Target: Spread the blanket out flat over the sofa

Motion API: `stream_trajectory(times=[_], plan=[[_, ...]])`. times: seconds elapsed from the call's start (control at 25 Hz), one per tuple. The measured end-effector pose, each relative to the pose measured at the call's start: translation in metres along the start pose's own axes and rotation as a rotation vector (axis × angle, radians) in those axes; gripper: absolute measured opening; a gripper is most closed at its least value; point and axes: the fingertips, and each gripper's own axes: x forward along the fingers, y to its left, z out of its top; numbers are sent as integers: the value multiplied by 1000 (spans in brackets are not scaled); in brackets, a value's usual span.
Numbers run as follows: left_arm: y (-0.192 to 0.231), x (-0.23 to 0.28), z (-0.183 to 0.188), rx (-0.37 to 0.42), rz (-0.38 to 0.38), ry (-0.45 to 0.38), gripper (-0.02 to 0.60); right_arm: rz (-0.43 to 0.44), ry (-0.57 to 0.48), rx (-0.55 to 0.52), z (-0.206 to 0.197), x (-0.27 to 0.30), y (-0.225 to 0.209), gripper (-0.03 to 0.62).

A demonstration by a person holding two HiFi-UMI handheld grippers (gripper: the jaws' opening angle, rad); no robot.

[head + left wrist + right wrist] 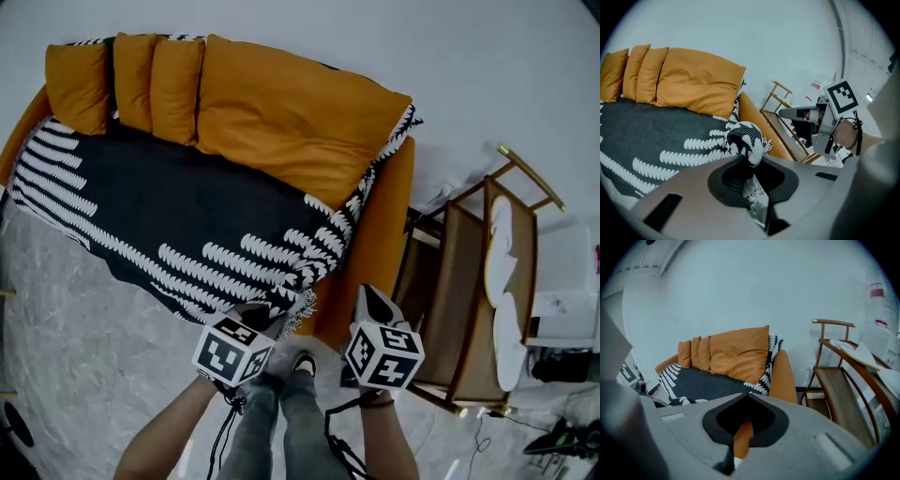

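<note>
One corner of the blanket (187,220), at the sofa's (377,246) front right edge, is pinched in the left gripper (749,164); the right gripper (747,397) is closed, empty.

The orange sofa (377,234) stood on a pale marbled floor (84,356), with a wooden chair (461,281) just beside its arm. A black-and-white blanket (187,216) lay across the seat and draped over the front edge. 4 orange cushions (281,117) leaned along the back.

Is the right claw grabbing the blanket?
No, the right claw is shut on nothing; only the left claw pinches the blanket.
</note>
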Motion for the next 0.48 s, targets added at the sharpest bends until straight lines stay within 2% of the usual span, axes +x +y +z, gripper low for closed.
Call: stream_trajectory(times=[0.16, 0.48], plan=[[-19, 12, -16, -19, -15, 27, 37, -16, 10, 7, -11, -14, -19, 5], [-45, 35, -39, -6, 19, 67, 37, -29, 30, 2, -26, -51, -63, 5]])
